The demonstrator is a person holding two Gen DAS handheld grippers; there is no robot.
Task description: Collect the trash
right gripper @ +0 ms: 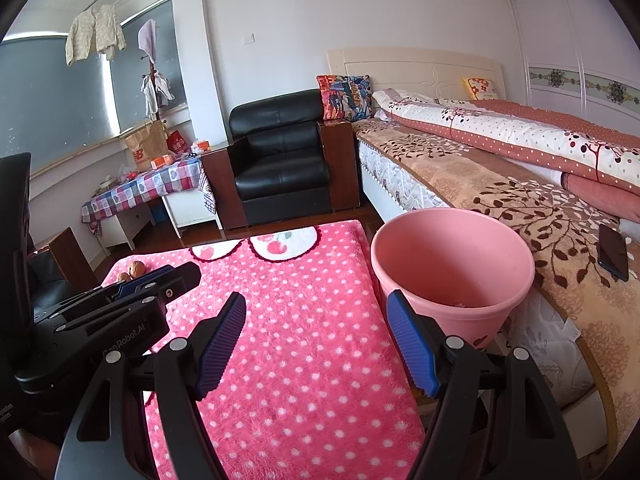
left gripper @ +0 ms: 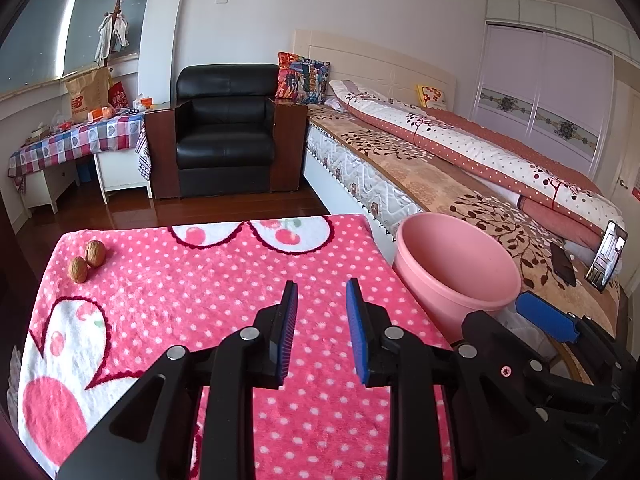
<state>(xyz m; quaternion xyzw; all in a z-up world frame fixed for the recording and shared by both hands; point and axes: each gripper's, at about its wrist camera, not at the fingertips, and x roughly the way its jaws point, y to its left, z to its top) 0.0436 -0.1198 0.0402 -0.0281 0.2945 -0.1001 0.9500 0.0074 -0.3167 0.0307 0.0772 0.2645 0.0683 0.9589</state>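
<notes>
1. Left wrist: the left gripper (left gripper: 322, 292) hangs spread and empty over the pink cloth (left gripper: 224, 280); two walnuts (left gripper: 87, 260) – hard, light, likely to roll – sit touching at its far left corner.
2. Right wrist: the right gripper (right gripper: 316, 320) is spread wide, empty – the bucket (right gripper: 452, 268) stands just beside the cloth; pinching each nut across its middle looks best.

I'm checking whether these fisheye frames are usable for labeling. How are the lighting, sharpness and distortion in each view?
Left wrist view: even daylight, sharp on the walnuts and pink bucket; the bed edge bows, corners are black. Right wrist view: equally bright, the window is not blown out, slight glare on the armchair; the bucket looks bulged.
</notes>
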